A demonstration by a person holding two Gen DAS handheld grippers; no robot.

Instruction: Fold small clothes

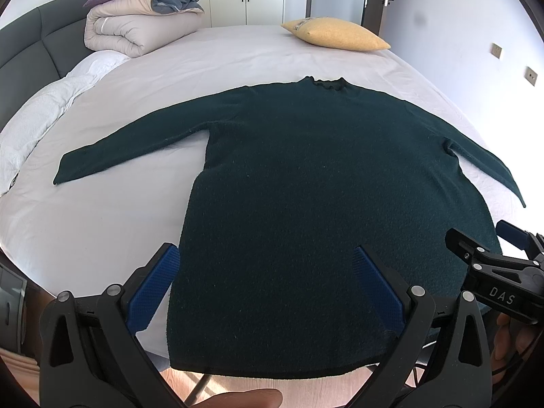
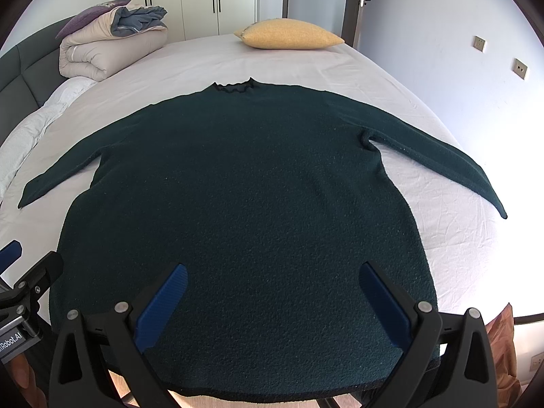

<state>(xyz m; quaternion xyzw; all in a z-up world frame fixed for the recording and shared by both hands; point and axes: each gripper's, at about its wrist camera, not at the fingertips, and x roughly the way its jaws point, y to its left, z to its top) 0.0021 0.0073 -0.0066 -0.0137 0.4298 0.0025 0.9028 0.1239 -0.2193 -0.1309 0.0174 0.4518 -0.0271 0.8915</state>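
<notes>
A dark green sweater (image 1: 306,176) (image 2: 244,187) lies flat on the bed with its collar at the far end and both sleeves spread sideways. Its hem hangs at the bed's near edge. My left gripper (image 1: 265,255) is open above the hem's left part, nothing between its blue pads. My right gripper (image 2: 272,272) is also open, above the hem's middle and right part. In the left wrist view the right gripper (image 1: 476,241) shows at the right edge. A finger (image 1: 238,399) shows at the bottom.
The sweater rests on a white sheet (image 1: 119,204) (image 2: 459,231). A yellow pillow (image 1: 336,35) (image 2: 289,35) lies at the far end, a rolled duvet (image 1: 136,30) (image 2: 102,51) at the far left. Wooden floor (image 1: 306,391) shows below the bed's edge.
</notes>
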